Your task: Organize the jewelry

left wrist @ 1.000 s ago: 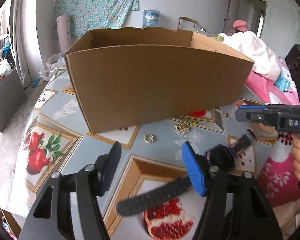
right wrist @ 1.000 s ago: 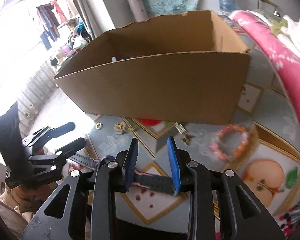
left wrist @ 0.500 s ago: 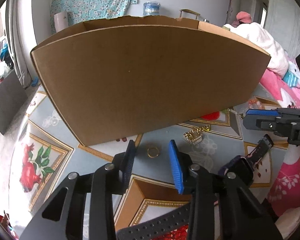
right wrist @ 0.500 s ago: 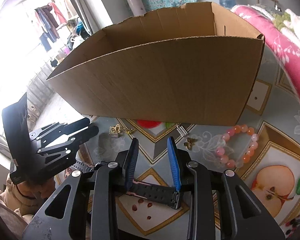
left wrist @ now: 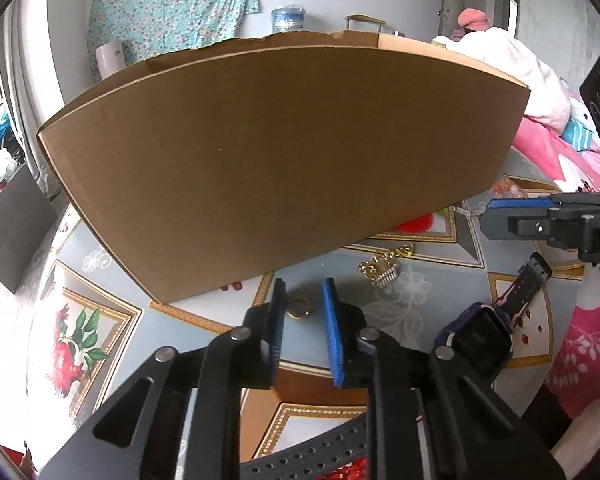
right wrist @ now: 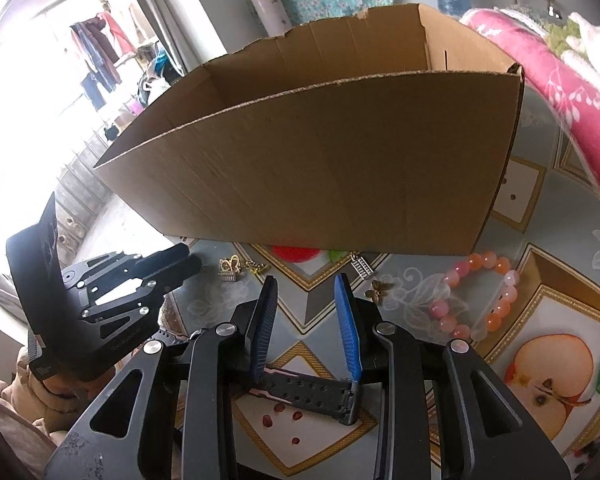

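Observation:
A big cardboard box stands on the patterned tablecloth; it also shows in the right wrist view. My left gripper is narrowly open with a gold ring lying on the cloth between its fingertips. A gold charm lies to its right. A black watch lies flat to the right. My right gripper is open above the watch strap, not holding it. A pink bead bracelet, a butterfly charm and a ladder charm lie near the box.
The tablecloth has fruit prints. A pink blanket lies at the right. A dark bin stands on the floor at left. A white roll and a water bottle stand behind the box.
My left gripper moved forward toward the box and closed from wide open to a narrow gap around the ring. My right gripper moved forward and opened slightly, staying over the watch strap.

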The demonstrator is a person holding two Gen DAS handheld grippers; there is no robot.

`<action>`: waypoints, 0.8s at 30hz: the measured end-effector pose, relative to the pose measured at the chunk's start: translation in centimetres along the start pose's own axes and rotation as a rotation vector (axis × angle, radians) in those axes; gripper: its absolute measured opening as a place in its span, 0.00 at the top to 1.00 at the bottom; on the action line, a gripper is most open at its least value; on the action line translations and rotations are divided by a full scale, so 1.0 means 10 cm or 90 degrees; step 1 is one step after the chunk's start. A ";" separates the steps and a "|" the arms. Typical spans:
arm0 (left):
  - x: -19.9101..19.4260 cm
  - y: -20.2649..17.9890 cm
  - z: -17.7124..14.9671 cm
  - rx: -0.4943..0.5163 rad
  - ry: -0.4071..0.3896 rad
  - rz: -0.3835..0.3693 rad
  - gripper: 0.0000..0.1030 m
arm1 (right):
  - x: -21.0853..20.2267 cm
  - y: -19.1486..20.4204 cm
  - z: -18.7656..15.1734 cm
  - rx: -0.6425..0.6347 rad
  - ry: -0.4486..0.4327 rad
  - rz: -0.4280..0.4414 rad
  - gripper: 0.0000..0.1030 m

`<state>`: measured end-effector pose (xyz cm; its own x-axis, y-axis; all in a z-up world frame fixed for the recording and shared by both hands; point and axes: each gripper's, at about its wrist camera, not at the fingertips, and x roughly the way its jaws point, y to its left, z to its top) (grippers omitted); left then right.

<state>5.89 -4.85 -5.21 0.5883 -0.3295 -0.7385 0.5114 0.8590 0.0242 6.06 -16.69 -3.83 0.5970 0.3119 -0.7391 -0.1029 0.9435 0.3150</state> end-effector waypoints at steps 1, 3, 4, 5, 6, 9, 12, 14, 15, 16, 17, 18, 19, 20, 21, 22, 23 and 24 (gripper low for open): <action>0.00 -0.01 0.00 0.001 -0.001 0.000 0.88 | -0.02 0.00 0.00 -0.001 -0.002 0.001 0.71; -0.01 0.00 -0.01 0.003 -0.002 0.001 0.89 | -0.04 0.01 -0.01 -0.003 -0.005 0.002 0.71; -0.01 0.01 -0.01 0.002 -0.002 0.000 0.89 | -0.05 0.02 -0.01 -0.005 -0.006 0.003 0.71; -0.02 0.01 -0.01 0.000 -0.002 0.000 0.89 | -0.05 0.03 -0.02 -0.007 -0.006 0.003 0.71; -0.02 0.02 -0.01 -0.002 -0.002 -0.001 0.89 | -0.06 0.05 -0.01 -0.011 -0.006 0.004 0.71; -0.04 0.03 -0.03 -0.008 -0.001 -0.001 0.89 | -0.05 0.10 0.00 -0.024 -0.002 0.012 0.72; -0.08 0.06 -0.07 -0.017 0.001 0.001 0.89 | 0.01 0.20 0.05 -0.046 0.006 0.027 0.73; -0.09 0.06 -0.07 -0.019 0.002 0.002 0.89 | 0.08 0.26 0.09 -0.065 0.018 0.022 0.75; -0.09 0.07 -0.08 -0.019 0.002 0.002 0.89 | 0.15 0.30 0.11 -0.078 0.030 0.017 0.78; -0.09 0.07 -0.07 -0.020 0.002 0.002 0.89 | 0.21 0.33 0.13 -0.087 0.041 0.019 0.79; -0.10 0.08 -0.08 -0.022 0.002 0.001 0.89 | 0.24 0.34 0.15 -0.088 0.046 0.024 0.83; -0.10 0.08 -0.08 -0.022 0.001 0.000 0.89 | 0.29 0.38 0.18 -0.091 0.057 0.041 0.87; -0.10 0.08 -0.09 -0.022 0.001 0.001 0.89 | 0.32 0.41 0.19 -0.093 0.066 0.059 0.89; -0.10 0.08 -0.09 -0.023 0.000 0.000 0.89 | 0.35 0.45 0.21 -0.095 0.074 0.080 0.91; -0.10 0.08 -0.09 -0.023 -0.001 0.000 0.89 | 0.37 0.47 0.22 -0.098 0.079 0.092 0.91; -0.10 0.08 -0.09 -0.024 -0.001 -0.001 0.89 | 0.39 0.51 0.23 -0.103 0.086 0.099 0.91; -0.10 0.09 -0.09 -0.025 -0.003 -0.002 0.89 | 0.42 0.55 0.24 -0.109 0.092 0.098 0.91; -0.10 0.08 -0.10 -0.026 -0.003 -0.003 0.89 | 0.45 0.56 0.24 -0.113 0.098 0.099 0.91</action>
<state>5.12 -3.41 -5.10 0.5894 -0.3353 -0.7349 0.4878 0.8729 -0.0070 10.10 -10.26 -3.96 0.4368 0.4546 -0.7762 -0.3288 0.8839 0.3326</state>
